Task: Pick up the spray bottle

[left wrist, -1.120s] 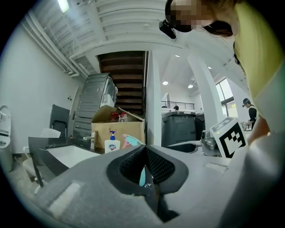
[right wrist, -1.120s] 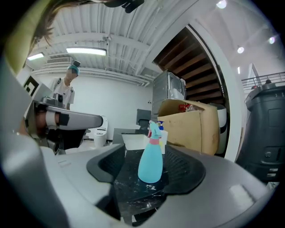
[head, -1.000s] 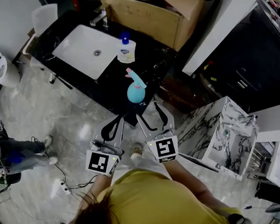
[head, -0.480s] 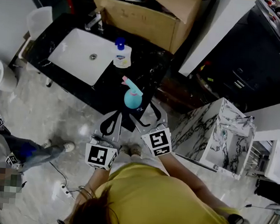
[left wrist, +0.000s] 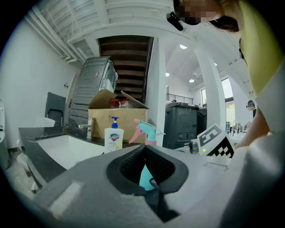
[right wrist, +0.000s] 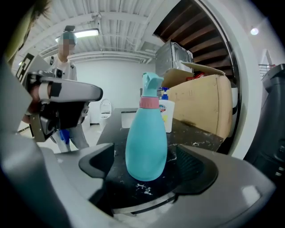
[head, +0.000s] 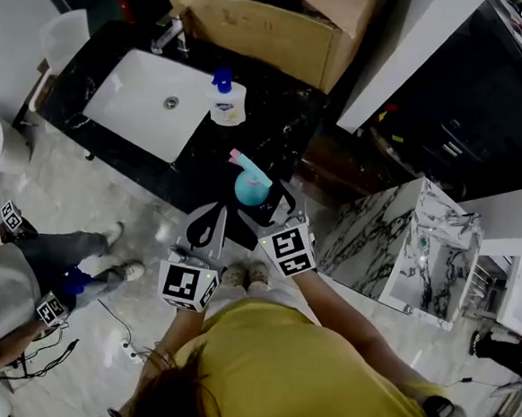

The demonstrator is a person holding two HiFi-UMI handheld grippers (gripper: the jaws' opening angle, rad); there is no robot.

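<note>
The teal spray bottle [head: 252, 186] with a pink collar and trigger stands upright near the front edge of the black countertop [head: 281, 128]. My right gripper [head: 263, 205] has its jaws on either side of the bottle's base. In the right gripper view the bottle [right wrist: 146, 138] stands between the fingers of the gripper [right wrist: 146, 165]. The jaws are opening, and there is a gap on both sides with no pad touching. My left gripper [head: 210, 226] hangs just left of the bottle, its fingertips together. Through its loop [left wrist: 145, 149] I see the bottle [left wrist: 146, 131].
A white pump soap bottle [head: 224, 101] stands beside the white sink [head: 148, 104]. A cardboard box [head: 258, 23] sits at the counter's back. A marble-patterned cabinet [head: 411, 251] is at the right. Another person [head: 20, 292] stands on the floor at the left.
Both grippers moved forward and down toward the counter. The right gripper's jaws widened and now straddle the bottle. The person at the left shifted position.
</note>
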